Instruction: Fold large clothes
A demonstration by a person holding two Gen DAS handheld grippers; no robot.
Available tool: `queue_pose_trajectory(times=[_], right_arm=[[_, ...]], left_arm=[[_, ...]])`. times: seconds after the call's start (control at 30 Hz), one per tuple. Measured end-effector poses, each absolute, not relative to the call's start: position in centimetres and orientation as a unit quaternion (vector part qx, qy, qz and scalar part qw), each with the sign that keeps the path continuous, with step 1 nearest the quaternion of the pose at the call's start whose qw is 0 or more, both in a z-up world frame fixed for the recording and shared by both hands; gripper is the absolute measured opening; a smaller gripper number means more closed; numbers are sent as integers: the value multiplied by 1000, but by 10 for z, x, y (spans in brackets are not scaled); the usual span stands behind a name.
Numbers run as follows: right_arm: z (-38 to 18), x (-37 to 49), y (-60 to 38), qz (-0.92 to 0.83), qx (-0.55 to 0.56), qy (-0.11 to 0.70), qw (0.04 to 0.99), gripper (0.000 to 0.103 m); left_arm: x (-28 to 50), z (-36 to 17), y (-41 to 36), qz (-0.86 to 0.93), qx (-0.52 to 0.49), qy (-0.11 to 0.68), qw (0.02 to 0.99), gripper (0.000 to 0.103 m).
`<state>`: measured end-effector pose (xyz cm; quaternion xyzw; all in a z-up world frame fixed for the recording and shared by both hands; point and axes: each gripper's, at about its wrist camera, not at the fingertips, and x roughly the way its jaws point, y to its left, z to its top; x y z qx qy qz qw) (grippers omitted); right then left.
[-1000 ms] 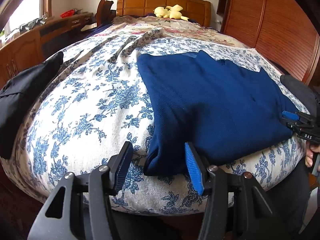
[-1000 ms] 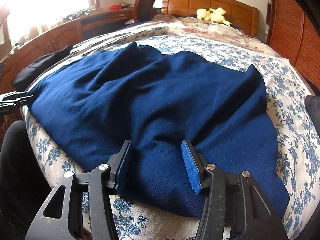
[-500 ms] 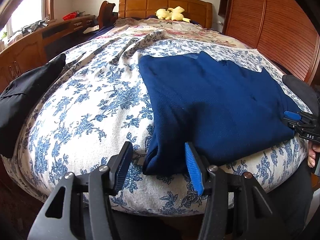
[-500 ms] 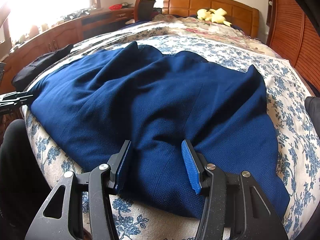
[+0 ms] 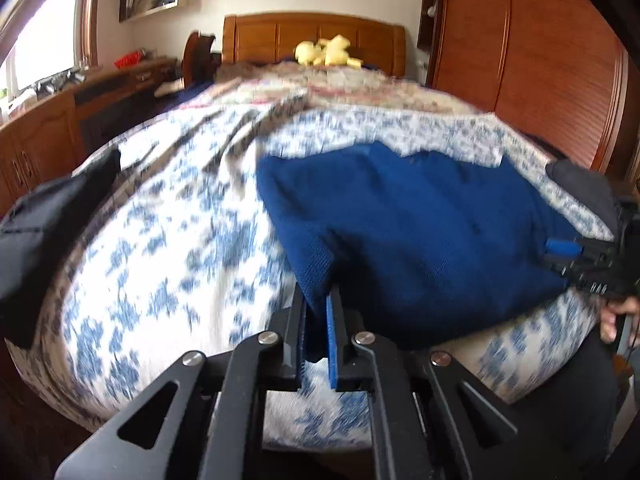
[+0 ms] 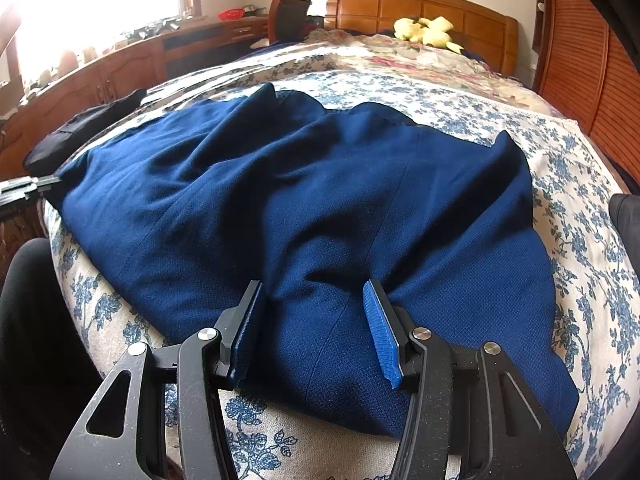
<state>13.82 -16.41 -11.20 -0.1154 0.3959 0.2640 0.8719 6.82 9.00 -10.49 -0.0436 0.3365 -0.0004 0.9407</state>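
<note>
**A:** Navy knit is sitting clamped in your left gripper (image 5: 318,320) — jaws pinched together on the near left corner of the blue garment (image 5: 420,240), and that corner is lifting off the bedspread (image 5: 160,248). Left view is smearing with motion blur.

**B:** And the right one?

**A:** Your right gripper (image 6: 316,320) is hovering with jaws apart, about half spread. Blue pads are straddling a raised ridge of the garment (image 6: 300,200) at its near hem. Can't tell if the pads are touching cloth; they aren't squeezing it.

**B:** Where's the garment lying?

**A:** You're working it at the foot of the bed, spread flat across the floral bedspread (image 6: 580,240), wrinkled through the middle, two points sticking up at the far edge. In the left view your right gripper (image 5: 576,254) is showing at the garment's right edge, with your hand (image 5: 616,316) behind it.

**B:** Anything else around?

**A:** Black clothing (image 5: 48,220) is lying at the bed's left edge, apart from the blue piece. Further back, a yellow plush toy (image 6: 426,32) is resting against the wooden headboard (image 6: 420,4).
</note>
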Motion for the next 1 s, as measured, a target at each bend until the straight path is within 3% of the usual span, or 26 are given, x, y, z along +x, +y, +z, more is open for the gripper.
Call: queue_pose_trajectory(times=[0.2,0.53,0.8,1.0], right_arm=[[-97,131,-180,255,-105,387,880,51],[-68,113,-258,210,-89,369,901,51],[-64,99,-313,192,-72,367,907,51],[-70,92,-336,187,-46,370,909,51]], left_arm=[[85,-53,57,-29,-26,288,957,3],[140,6,-85,-133,62,246,958,2],[172,-9,-199,-219,77,276,933,2],[179,-34,-206,-219,67,314,921,5]])
